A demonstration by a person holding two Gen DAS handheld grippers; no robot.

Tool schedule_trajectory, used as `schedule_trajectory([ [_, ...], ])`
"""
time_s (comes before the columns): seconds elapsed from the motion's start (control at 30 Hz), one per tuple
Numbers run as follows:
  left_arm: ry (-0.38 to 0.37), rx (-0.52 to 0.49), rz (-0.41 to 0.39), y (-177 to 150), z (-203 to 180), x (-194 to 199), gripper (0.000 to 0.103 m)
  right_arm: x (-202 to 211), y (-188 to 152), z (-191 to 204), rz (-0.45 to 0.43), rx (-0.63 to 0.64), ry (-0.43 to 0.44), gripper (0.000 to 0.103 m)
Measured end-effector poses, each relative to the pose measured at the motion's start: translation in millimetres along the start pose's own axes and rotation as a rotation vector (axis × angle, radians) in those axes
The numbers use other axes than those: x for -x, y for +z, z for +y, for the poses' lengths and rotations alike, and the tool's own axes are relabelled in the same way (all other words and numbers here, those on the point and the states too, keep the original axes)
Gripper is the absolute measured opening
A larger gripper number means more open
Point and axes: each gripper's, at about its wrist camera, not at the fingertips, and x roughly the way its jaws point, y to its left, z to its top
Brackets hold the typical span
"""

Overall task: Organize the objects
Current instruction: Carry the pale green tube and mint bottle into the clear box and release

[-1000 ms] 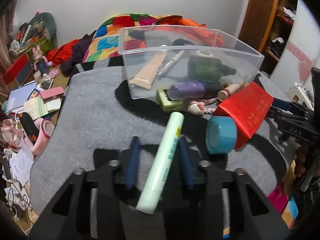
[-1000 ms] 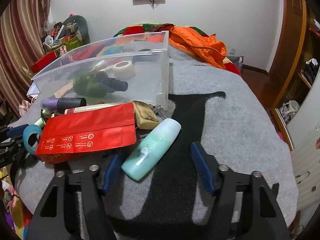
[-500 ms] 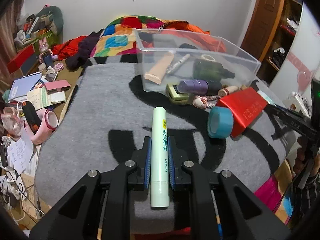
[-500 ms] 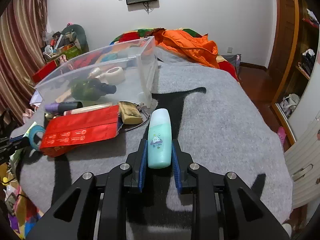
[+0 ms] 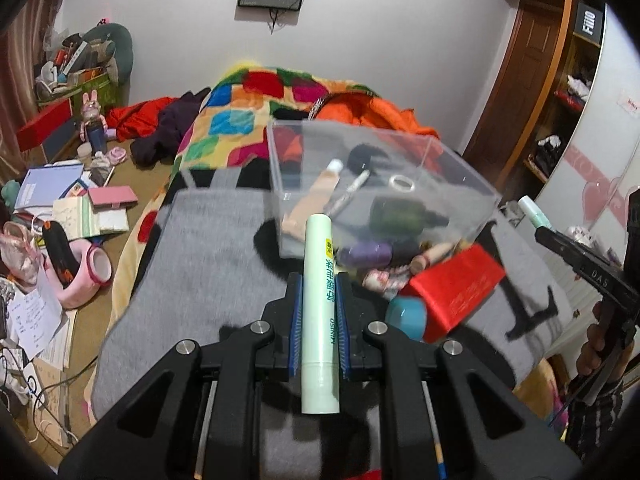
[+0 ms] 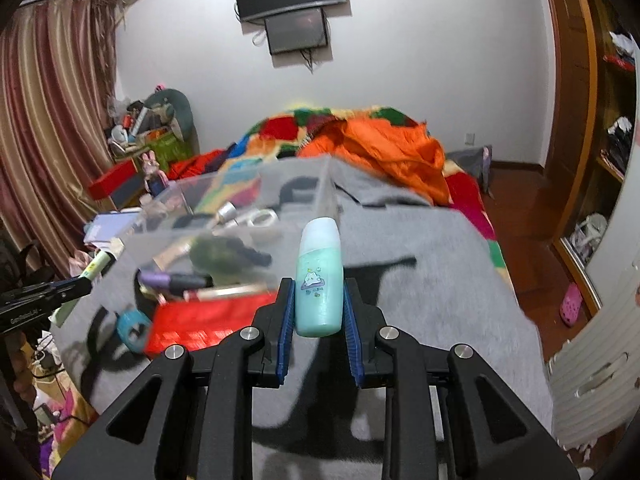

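Right now the clear plastic bin [image 5: 384,184] is sitting on a grey blanket [image 5: 208,264] spread over the bed, and everything below is placed against that bin. On its near side a red packet [image 5: 452,288], a teal tape roll [image 5: 406,314], a purple bottle [image 5: 366,254] and a few small pieces are crowding up against its wall. To the left of the bin the blanket is lying bare out to its edge, where it is dropping off toward a cluttered floor; to the right, in the right wrist view, grey blanket [image 6: 420,264] is running open toward the bed's far edge.

The left gripper [image 5: 319,312] is clamping a pale green tube [image 5: 320,304] between its blue fingers [image 5: 295,320], closed tight on the tube's middle, with the capped end pointing at the bin's near wall and the tail sticking back past the fingers. The right gripper [image 6: 319,308] is squeezing a small mint bottle [image 6: 320,280] low on its body, its white cap standing clear ahead of the fingers [image 6: 286,316] and lined up with the bin's [image 6: 256,208] right corner.

Only the left view is showing the right gripper from outside, to the right of the bin, with a hand [image 5: 600,344] on its grip. Only the right view is showing the left gripper's tip and green tube [image 6: 98,264] to the left of the bin.
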Motion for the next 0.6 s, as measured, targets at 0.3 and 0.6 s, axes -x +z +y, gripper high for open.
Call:
schedule_trajectory([
  [0.3,-0.002,0.0,-0.055,32.0,-11.1,4.0,0.015,-6.5,29.7,17.8,-0.055,0.036,0.05,0.021],
  [0.6,-0.006,-0.004,-0.075,63.5,-18.1,-9.9,0.015,-27.7,60.8,29.5,-0.088,0.079,0.069,0.021],
])
